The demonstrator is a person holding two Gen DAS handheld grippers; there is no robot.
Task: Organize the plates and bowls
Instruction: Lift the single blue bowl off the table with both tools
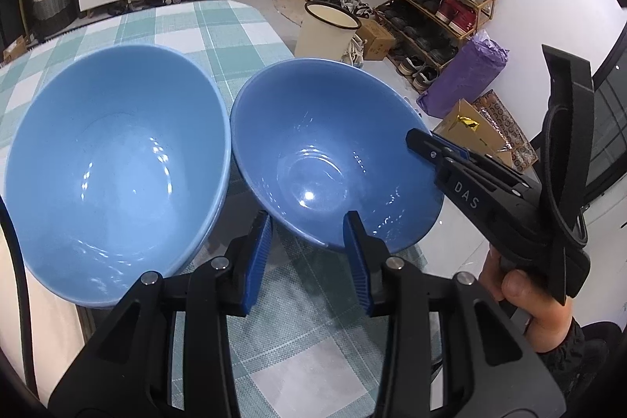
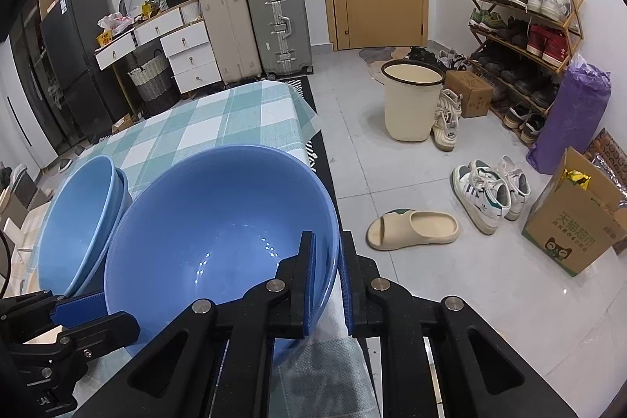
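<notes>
left tool [image 1: 307, 222]: nearest thing to my lens, and I'm holding it released, blue ribbed pads spread apart with the near lip of the smaller bowl [image 1: 333, 151] sitting just ahead of one pad. Not gripping anything as far as I can see.
right tool [image 2: 325, 261]: I'm clamping it on the right rim of that same smaller bowl, one pad inside the wall and one outside, pads nearly together.
where the bowl is: sitting at the bench [image 2: 235, 116] edge, right next to the floor drop. Can't tell if it's lifted or resting.
stack: lighter blue bowl stack [image 1: 113, 159] just to the left, rims almost touching the smaller one. From the right view it looks like two nested.
how I'm playing it: my guess is this bowl goes into the stack, so I'm thinking lift straight up first, clear the neighbour's rim, then lower it in level. A one-sided rim grip will want to tip, so the left tool could steady the near lip.
materials: glossy, hard-looking glaze, smooth and slippery I'd say, deep round walls, thin rims. Bench cover is a soft teal-and-white check cloth, matte.
</notes>
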